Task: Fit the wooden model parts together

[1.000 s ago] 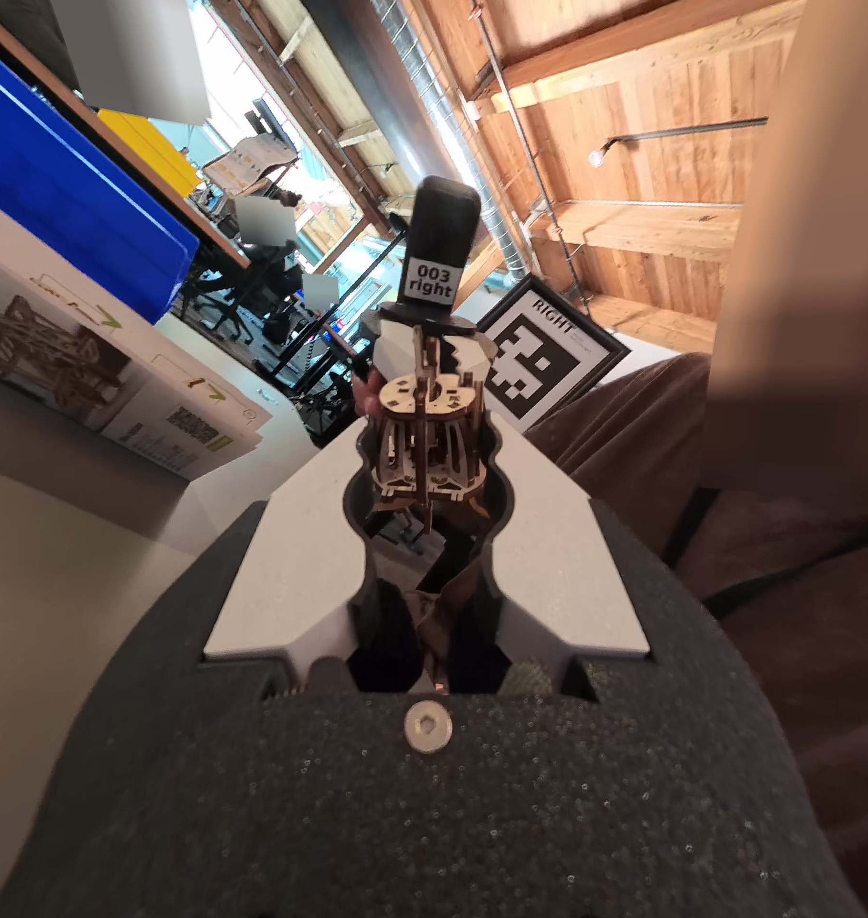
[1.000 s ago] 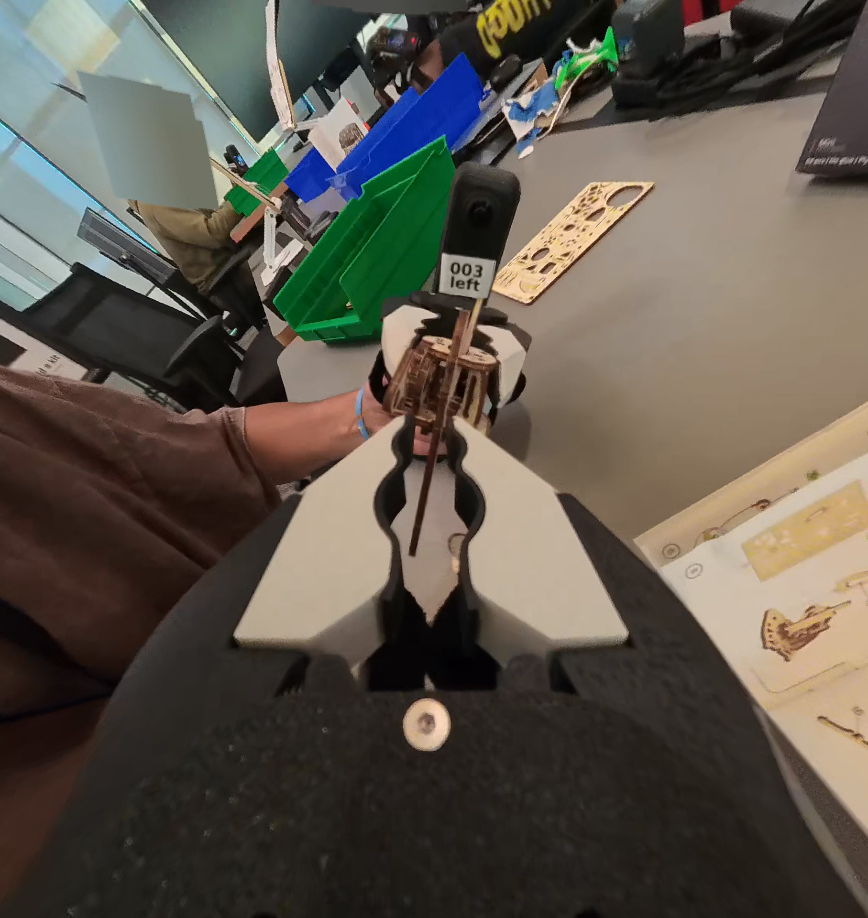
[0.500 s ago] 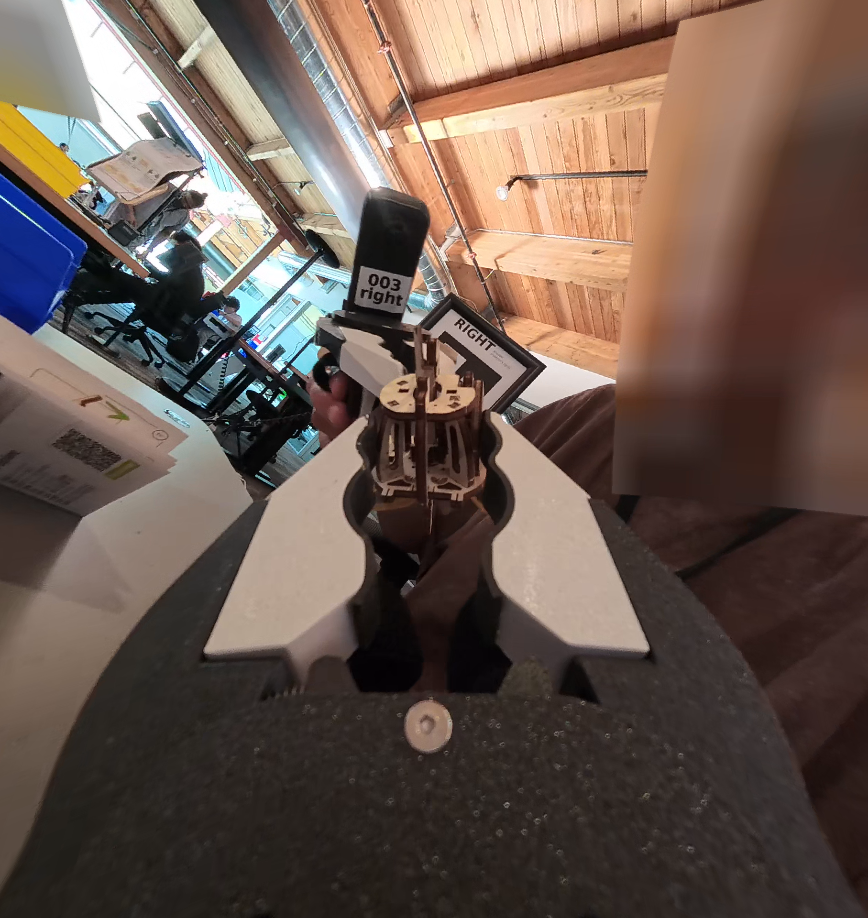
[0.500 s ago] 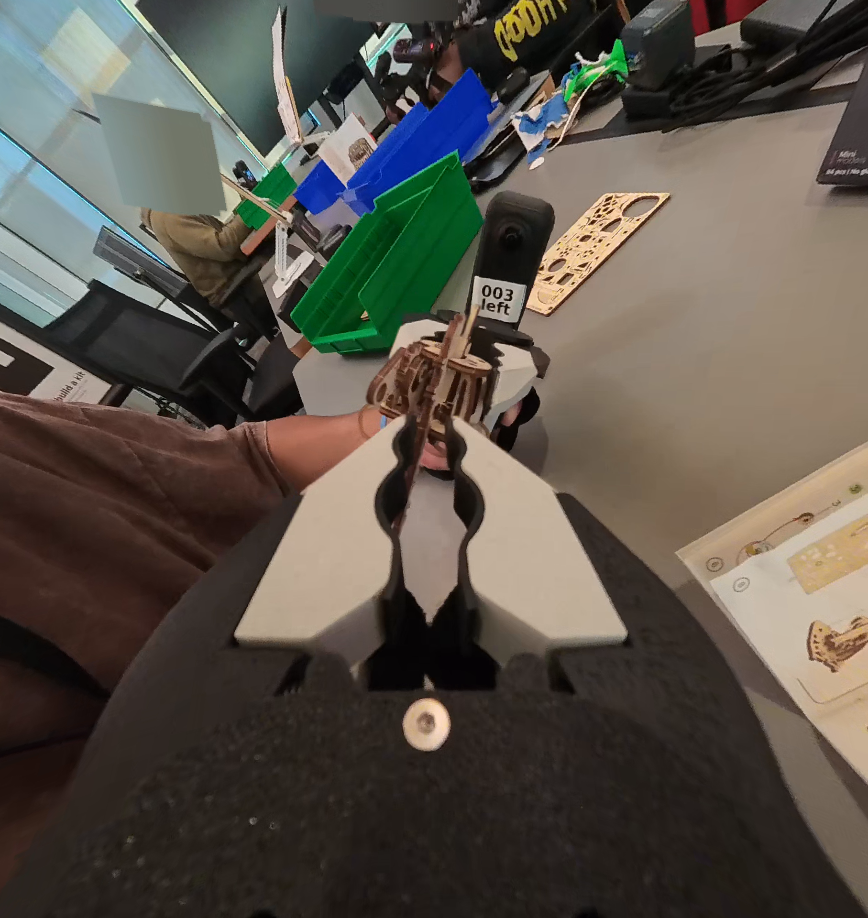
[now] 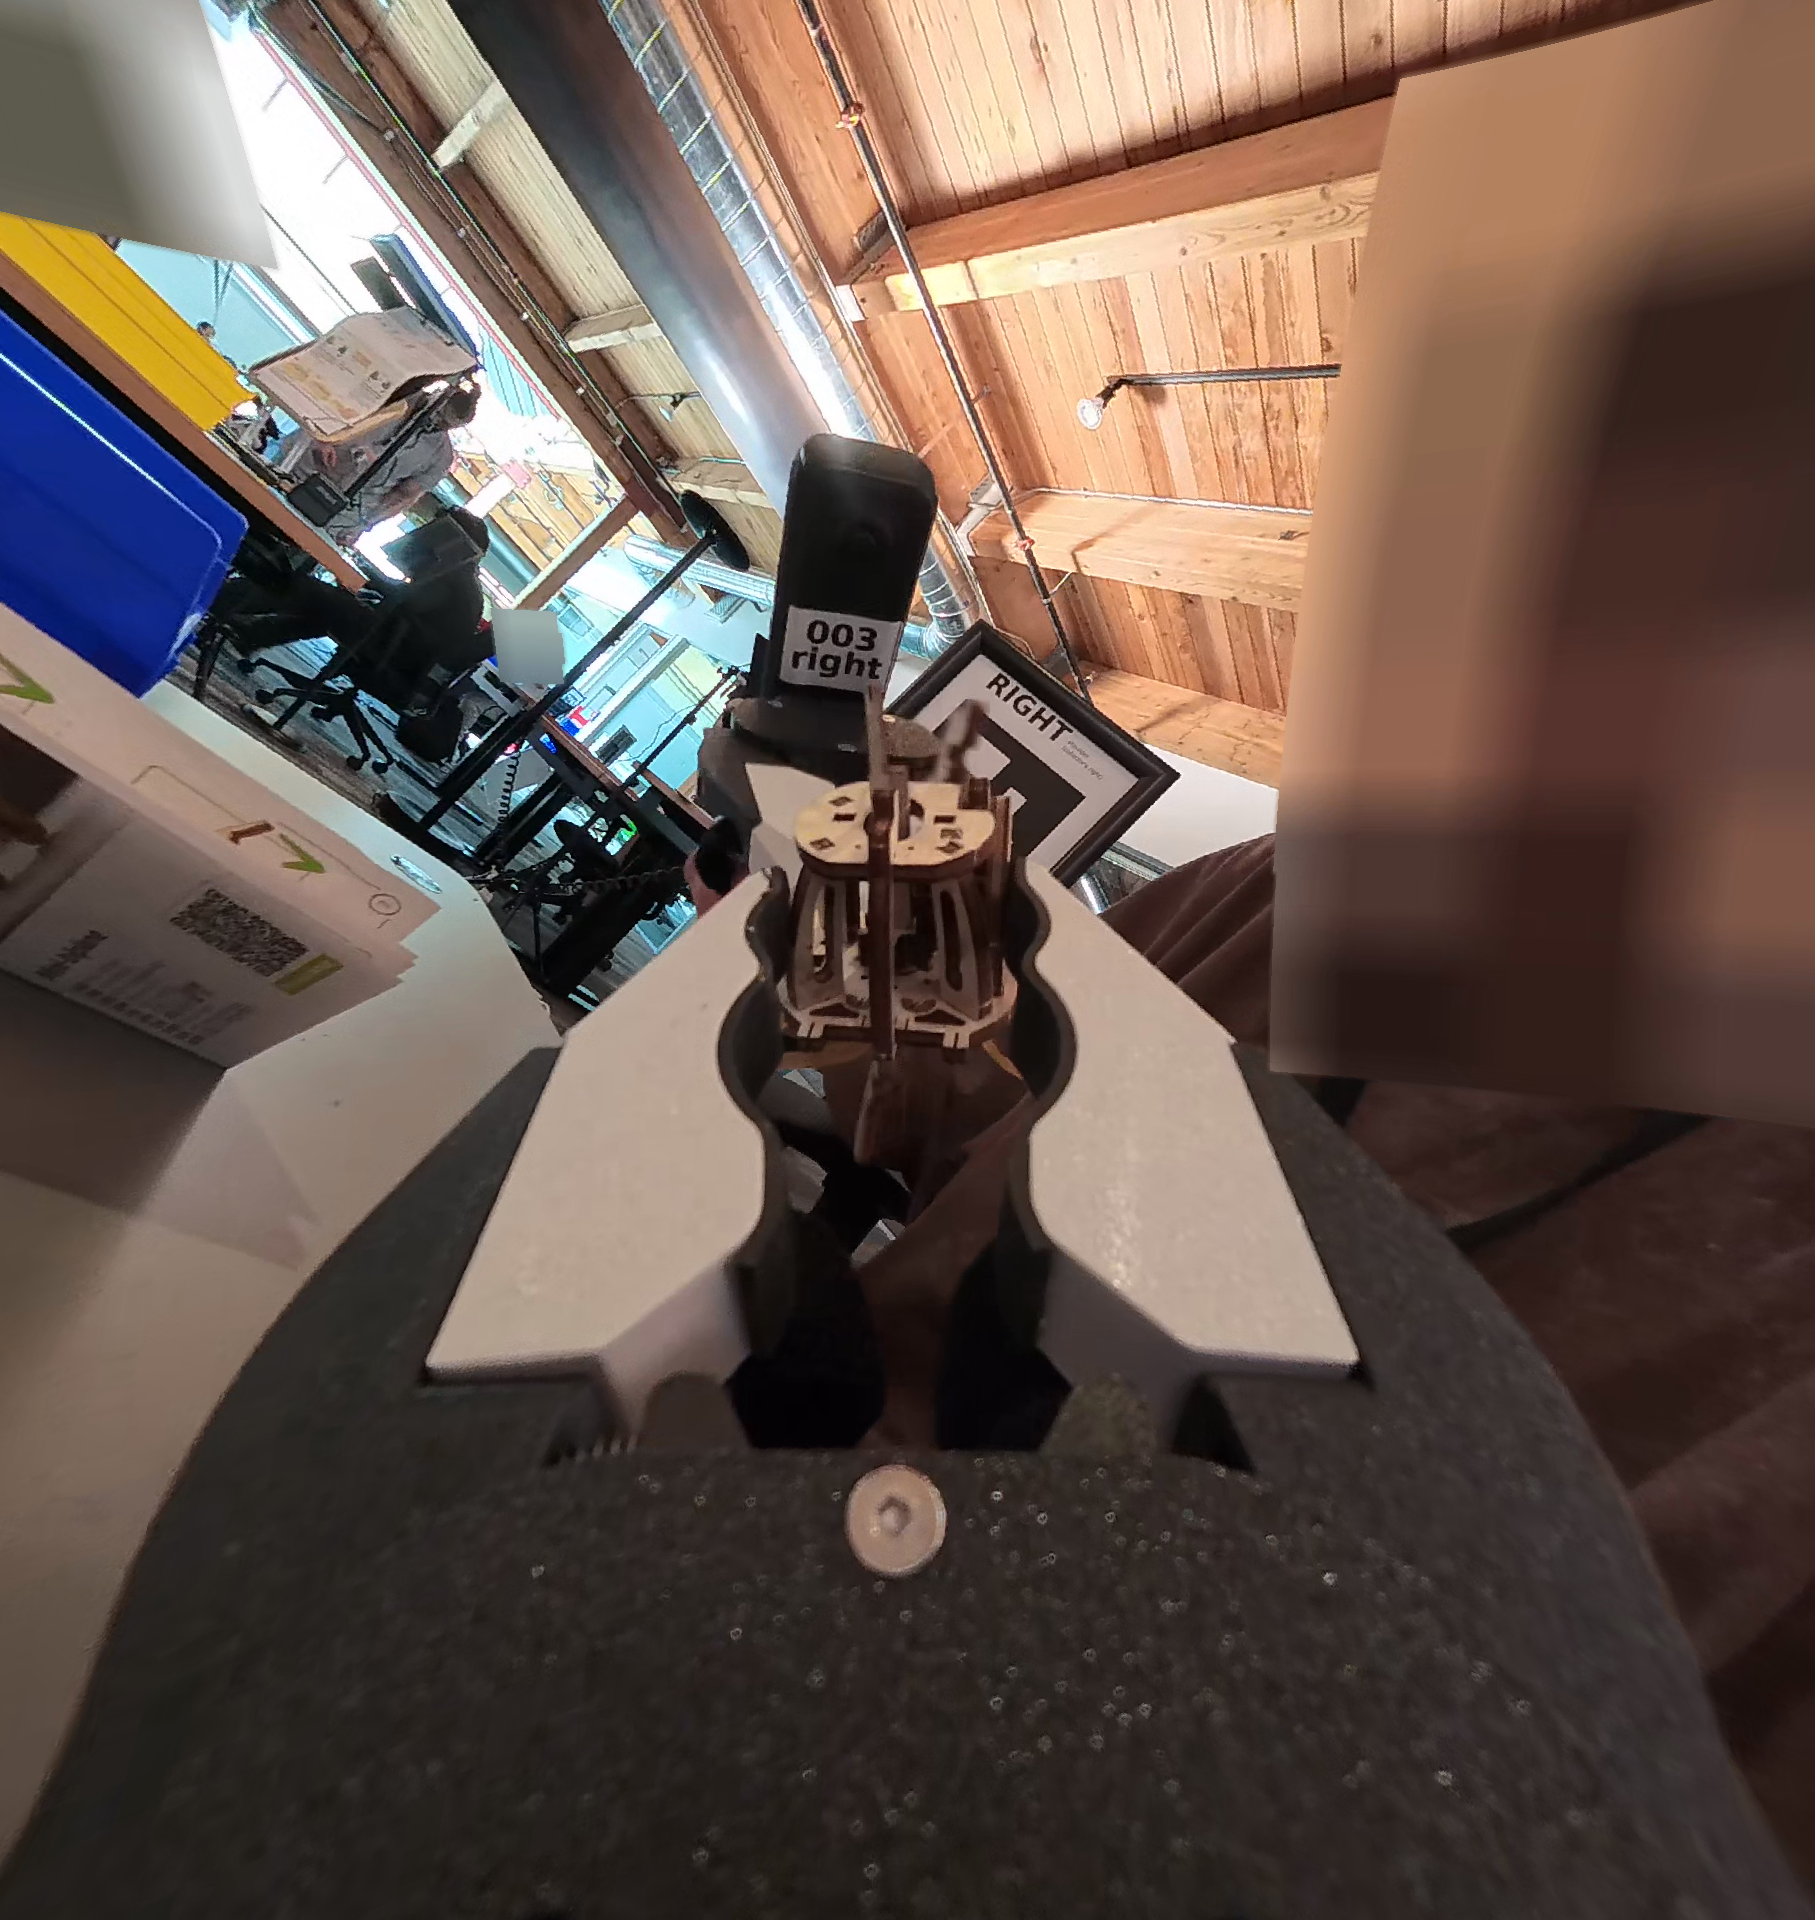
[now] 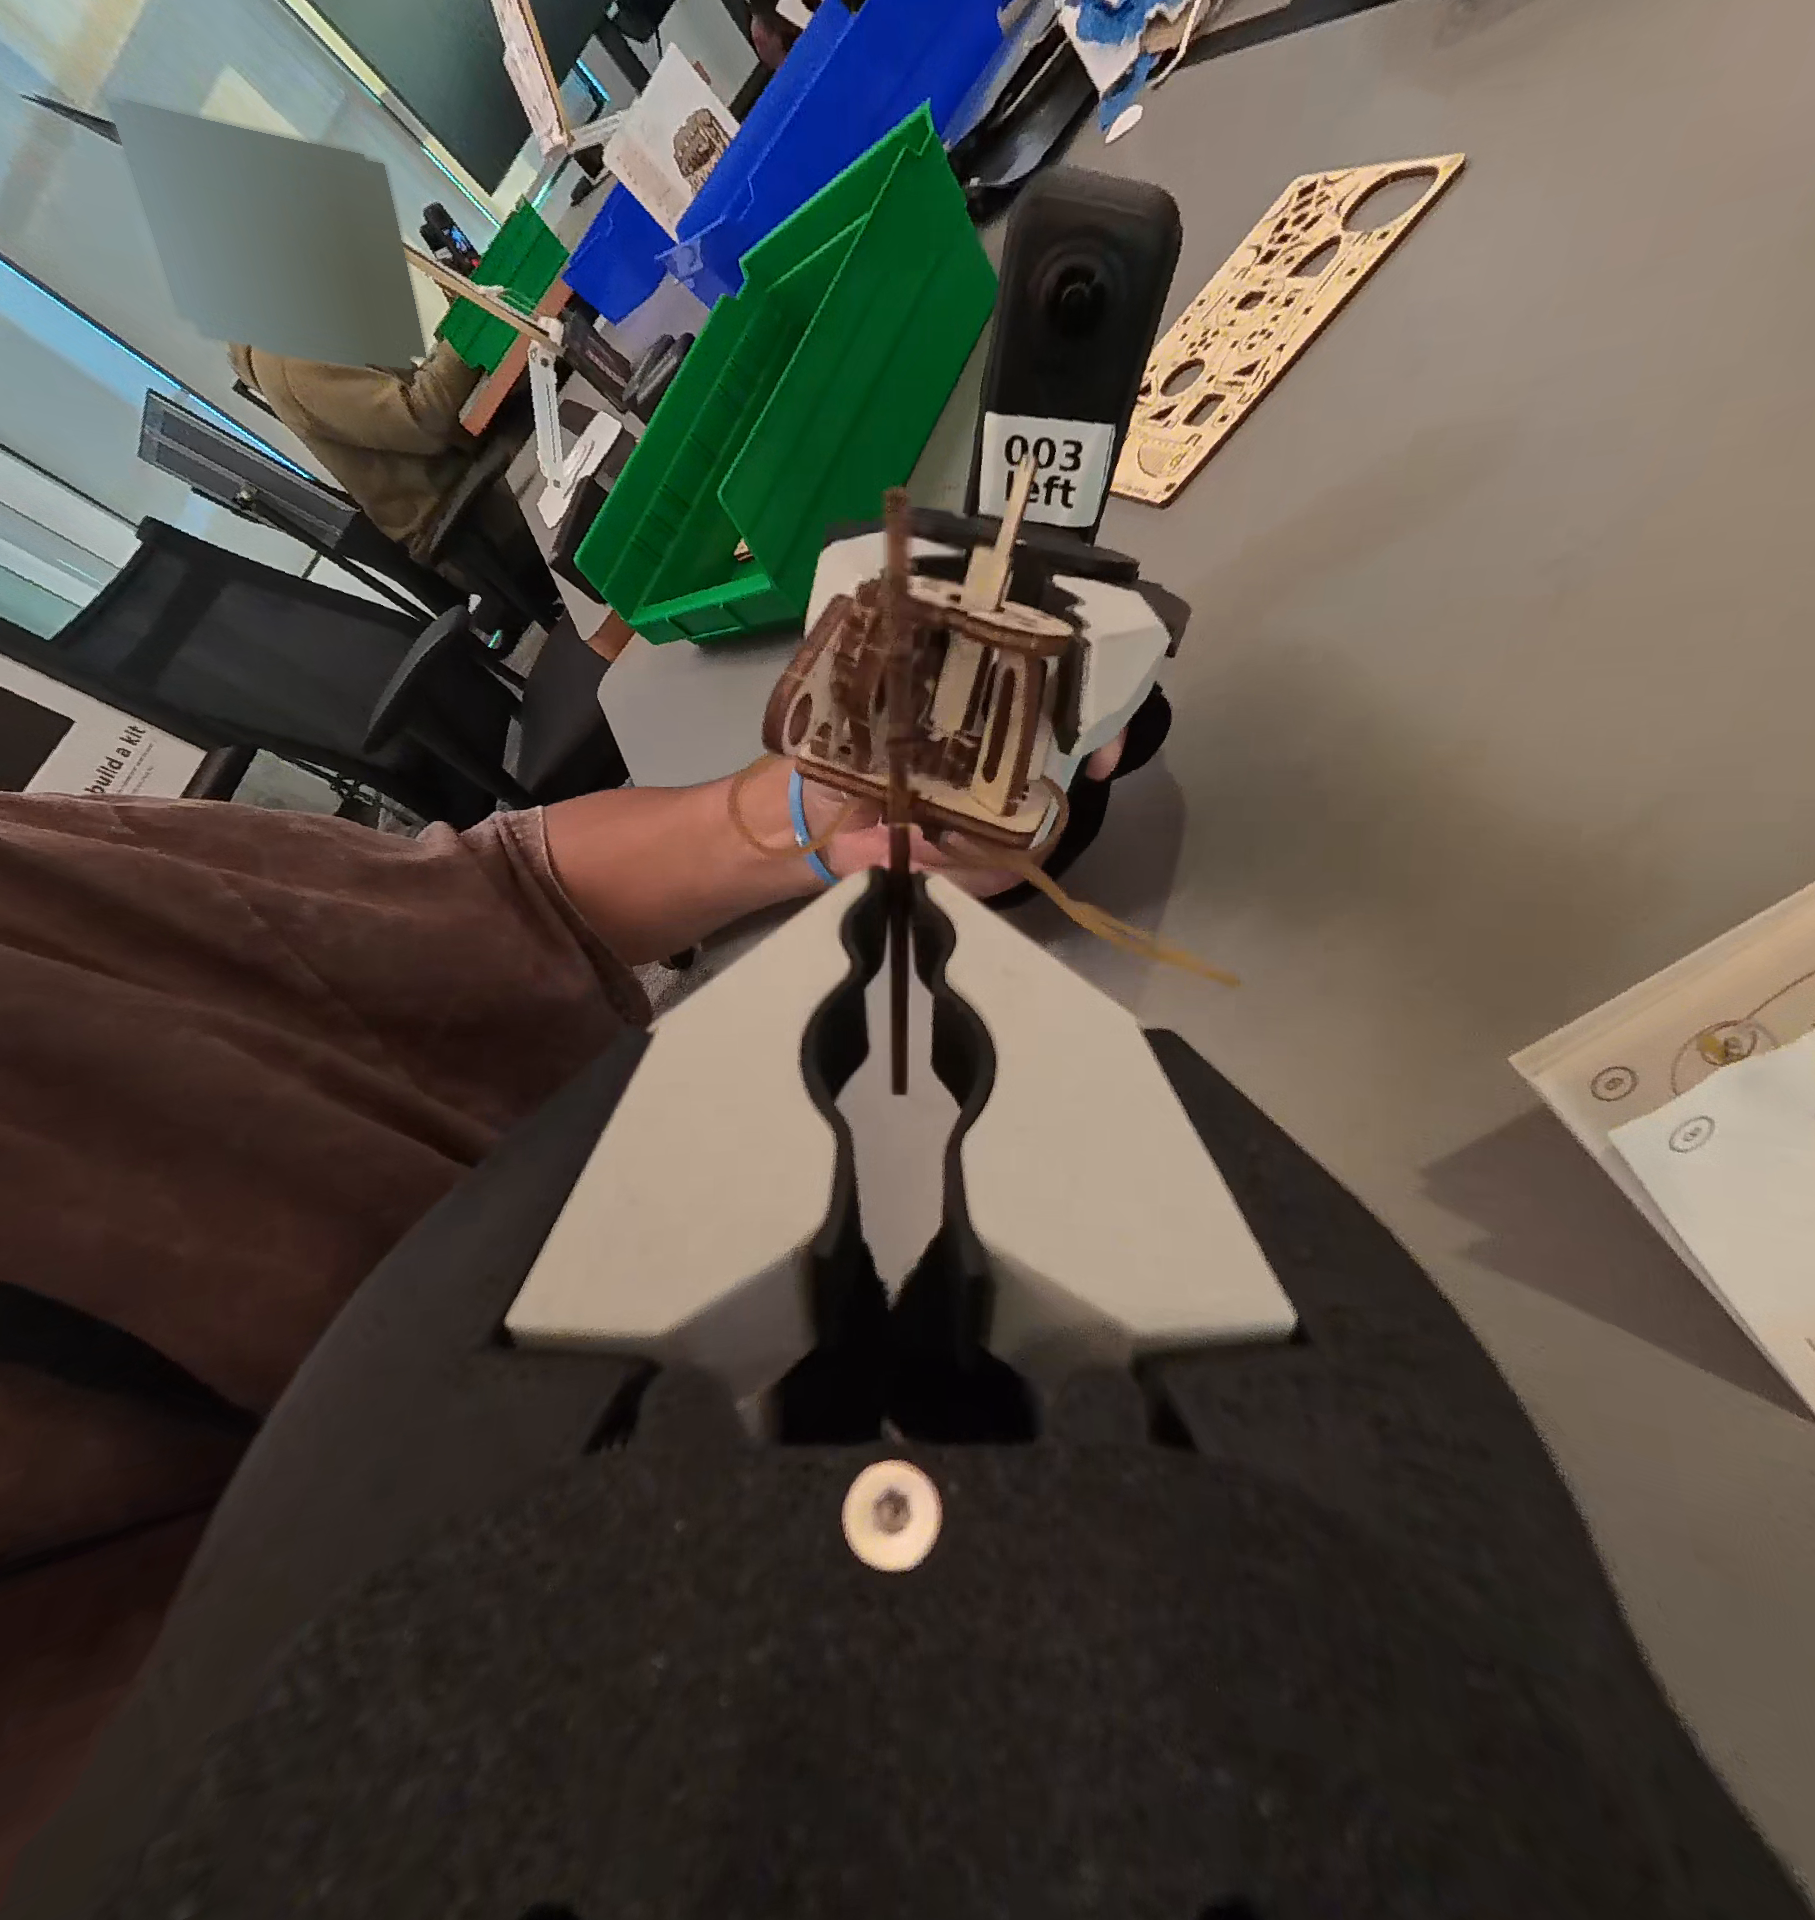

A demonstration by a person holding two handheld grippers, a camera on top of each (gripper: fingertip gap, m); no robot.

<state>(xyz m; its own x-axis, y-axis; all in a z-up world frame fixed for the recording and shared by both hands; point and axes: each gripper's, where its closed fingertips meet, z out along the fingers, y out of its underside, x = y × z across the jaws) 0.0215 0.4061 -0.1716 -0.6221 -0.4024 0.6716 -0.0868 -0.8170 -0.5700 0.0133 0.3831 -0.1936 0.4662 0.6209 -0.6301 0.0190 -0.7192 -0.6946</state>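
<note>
- Grey table (image 6: 1505,727) fills the right wrist view's background, under a planked wooden ceiling (image 5: 1142,208) that you see from the left wrist view
- Your left gripper (image 5: 892,914) has its pale fingers (image 5: 654,1091) pressed in on the wooden model (image 5: 892,914), a small cage-like assembly with a round slotted top plate; the model sits between the finger ends, held clear of the table
- Your right gripper (image 6: 898,904) is nipped tight on a thin dark wooden stick (image 6: 897,987), which runs straight along the slot between its fingers and passes up into the side of the wooden model (image 6: 924,707)
- Beyond the model in the right wrist view you see the left gripper's body (image 6: 1111,644) and its black camera (image 6: 1079,312), with your hand (image 6: 944,842) under the model and a blue band on the wrist
- Behind the model, green bins (image 6: 820,395) and blue bins (image 6: 830,125) stand on the table
- To the right of the model, well apart, a punched-out plywood sheet (image 6: 1287,301) lies flat on the table
- Nearer you than the model, at the right edge, an open instruction booklet (image 6: 1734,1174) lies on the table
- In the left wrist view a white box (image 5: 155,883) with printed sides lies left of the model, and a framed black-and-white marker board (image 5: 1059,769) stands behind it
</note>
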